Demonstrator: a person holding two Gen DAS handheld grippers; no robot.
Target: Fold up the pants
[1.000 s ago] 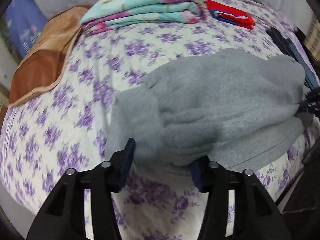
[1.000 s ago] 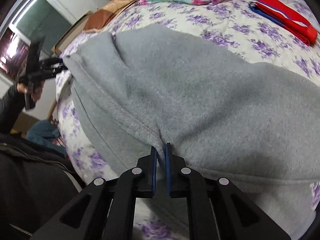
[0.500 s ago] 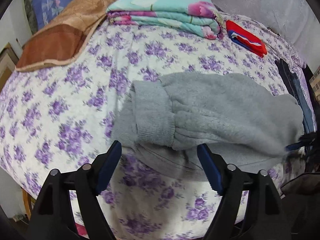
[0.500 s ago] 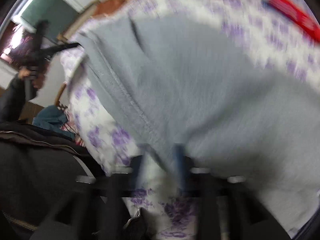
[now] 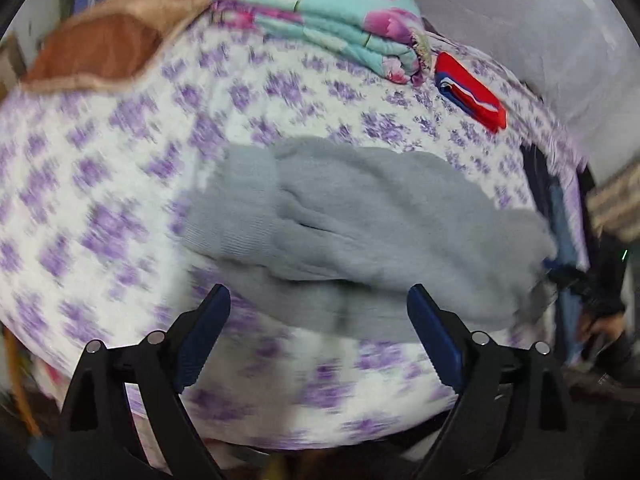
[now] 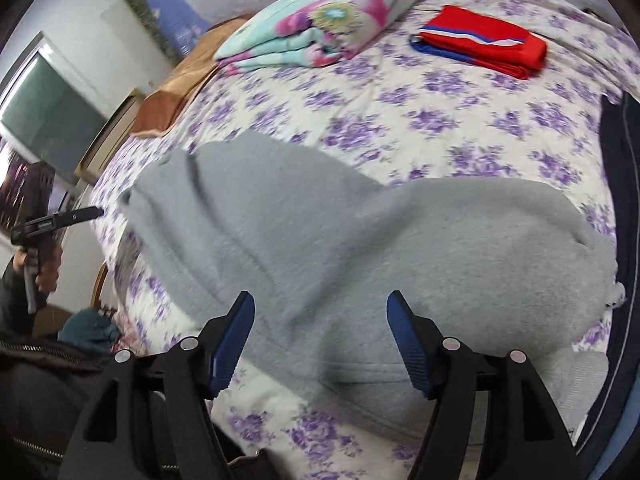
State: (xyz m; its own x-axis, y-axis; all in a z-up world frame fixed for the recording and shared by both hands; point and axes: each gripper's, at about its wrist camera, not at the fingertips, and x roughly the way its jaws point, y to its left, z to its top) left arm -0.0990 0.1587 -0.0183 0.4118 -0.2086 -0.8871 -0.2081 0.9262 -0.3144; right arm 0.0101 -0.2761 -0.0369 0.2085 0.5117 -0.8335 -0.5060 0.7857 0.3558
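Note:
The grey fleece pants (image 5: 360, 232) lie folded over on the purple-flowered bed sheet (image 5: 120, 168), ribbed cuff at the left. My left gripper (image 5: 318, 312) is open and empty, hovering just off the pants' near edge. In the right wrist view the pants (image 6: 360, 240) spread across the bed's near side. My right gripper (image 6: 320, 320) is open and empty, just above the pants' near fold. The left gripper also shows at the far left of that view (image 6: 76, 214), held in a hand.
A folded turquoise floral quilt (image 6: 320, 28) and a folded red and blue garment (image 6: 484, 40) lie at the far side of the bed. A brown pillow (image 5: 104, 44) sits at the far left. Dark clothes (image 6: 620, 184) lie at the right edge.
My right gripper opened and let go of the pants, then drew back. My left gripper opened wider and pulled back from the pants' edge. The pants now lie flat.

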